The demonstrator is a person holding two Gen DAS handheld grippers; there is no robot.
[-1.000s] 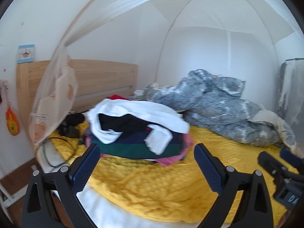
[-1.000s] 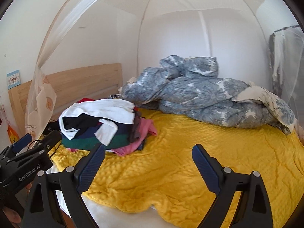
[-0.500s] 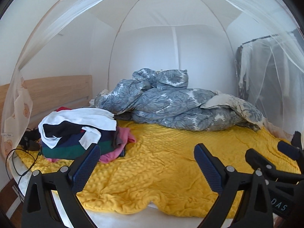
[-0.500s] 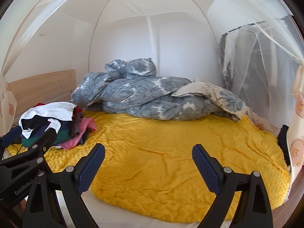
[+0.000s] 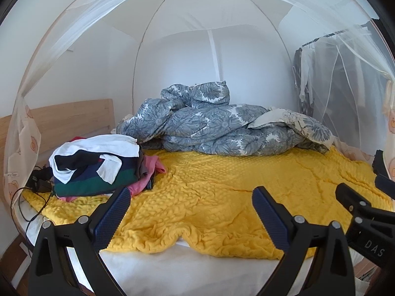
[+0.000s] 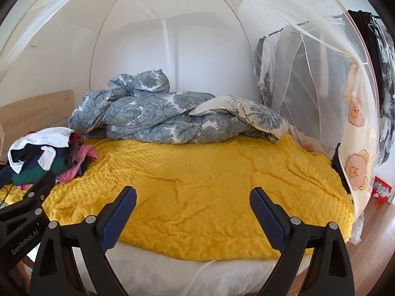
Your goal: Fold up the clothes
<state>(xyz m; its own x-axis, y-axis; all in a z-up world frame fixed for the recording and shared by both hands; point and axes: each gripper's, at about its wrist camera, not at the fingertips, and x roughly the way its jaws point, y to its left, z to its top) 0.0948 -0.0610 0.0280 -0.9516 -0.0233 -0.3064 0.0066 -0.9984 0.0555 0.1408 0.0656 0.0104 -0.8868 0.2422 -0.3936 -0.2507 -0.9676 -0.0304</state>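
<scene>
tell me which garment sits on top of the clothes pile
The white garment is on top of the clothes pile, draped over the navy-and-green striped one; the pink one sticks out lower down.

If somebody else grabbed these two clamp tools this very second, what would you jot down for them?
Left gripper: open, holding nothing, above the near edge of the yellow blanket.
Right gripper: open, empty, also at the bed's near edge.
Clothes pile: heaped unfolded on the blanket's left side by the headboard, white shirt on top. Grey floral duvet bunched at the back.
Done: nothing folded yet.
Left: everything; pick a garment, spread it on the blanket, fold.
</scene>
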